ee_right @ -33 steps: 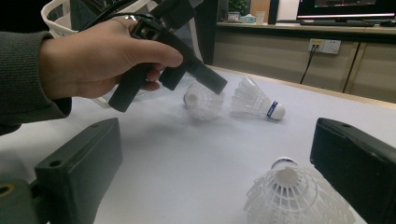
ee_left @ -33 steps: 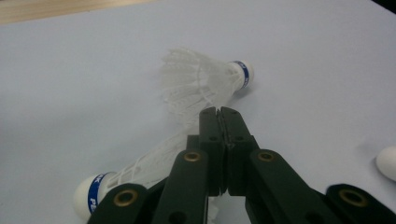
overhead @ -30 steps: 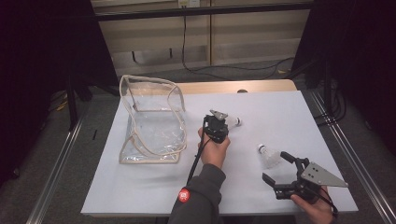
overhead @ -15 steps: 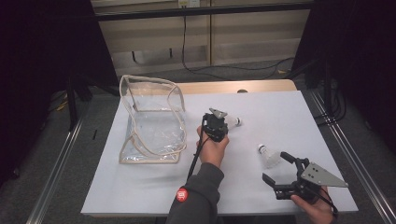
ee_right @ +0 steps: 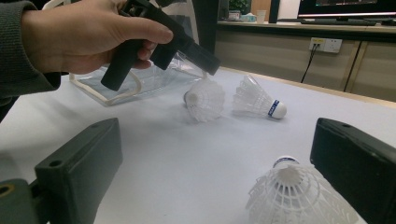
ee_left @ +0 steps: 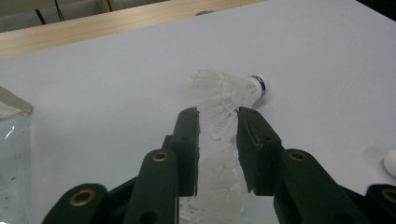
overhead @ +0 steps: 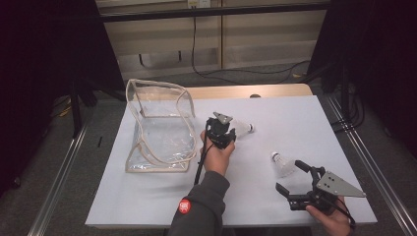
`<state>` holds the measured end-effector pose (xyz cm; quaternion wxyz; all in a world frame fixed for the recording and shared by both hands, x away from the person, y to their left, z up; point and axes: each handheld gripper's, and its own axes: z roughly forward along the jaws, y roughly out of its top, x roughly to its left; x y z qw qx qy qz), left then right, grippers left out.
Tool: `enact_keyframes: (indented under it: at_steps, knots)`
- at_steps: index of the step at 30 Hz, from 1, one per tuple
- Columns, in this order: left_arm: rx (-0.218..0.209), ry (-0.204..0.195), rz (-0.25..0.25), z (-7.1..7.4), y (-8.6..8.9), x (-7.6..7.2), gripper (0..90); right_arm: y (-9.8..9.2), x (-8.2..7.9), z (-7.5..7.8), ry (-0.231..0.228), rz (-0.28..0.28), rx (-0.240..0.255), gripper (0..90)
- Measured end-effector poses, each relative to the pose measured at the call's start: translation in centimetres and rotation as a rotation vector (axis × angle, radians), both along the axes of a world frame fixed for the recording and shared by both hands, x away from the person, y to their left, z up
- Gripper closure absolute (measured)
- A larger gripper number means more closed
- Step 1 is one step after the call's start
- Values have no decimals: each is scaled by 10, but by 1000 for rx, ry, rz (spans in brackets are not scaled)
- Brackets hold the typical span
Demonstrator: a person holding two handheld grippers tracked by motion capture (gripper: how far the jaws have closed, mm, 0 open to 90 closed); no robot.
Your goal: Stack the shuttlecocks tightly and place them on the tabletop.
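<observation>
Clear plastic zip pouch [overhead: 160, 132] near the table's [overhead: 147, 206] left edge lies empty; left gripper [overhead: 222, 132] has just been opening, white feathered shuttlecock [ee_left: 219, 154] loose between its jaws; right gripper [overhead: 295, 184] gapes.

Three white shuttlecocks [ee_right: 204, 99] [ee_right: 256, 101] [ee_right: 296, 196]; one clear plastic bag [overhead: 160, 129]; one white table [overhead: 305, 123]; two grippers [overhead: 221, 132] [overhead: 297, 178]

Between the left gripper [ee_left: 217, 140], the shuttlecock [ee_left: 219, 163] is blurred with its cork hidden, while the clear pouch [ee_left: 11, 154] beside it is cut off.
</observation>
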<state>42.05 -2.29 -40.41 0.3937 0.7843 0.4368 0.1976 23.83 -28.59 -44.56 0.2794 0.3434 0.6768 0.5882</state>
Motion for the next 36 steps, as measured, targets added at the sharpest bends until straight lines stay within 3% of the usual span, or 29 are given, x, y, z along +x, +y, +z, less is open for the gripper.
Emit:
enact_keyframes:
  at_steps: [5,9,15,23,30,36]
  knots:
    - [12,10,-8,-4,-1,2,663,0,0,0,1,3,1,17]
    - [46,9,-11,-7,-1,3,671,0,0,0,1,2,0,18]
    - [50,-3,18,-9,1,7,728,0,0,0,1,2,2,18]
    - [23,-8,36,-11,1,11,752,0,1,-1,4,6,1,18]
    - [47,-21,65,-12,-2,12,835,0,0,-1,2,6,-1,18]
    - [62,-41,77,-13,0,13,818,0,0,0,2,8,1,17]
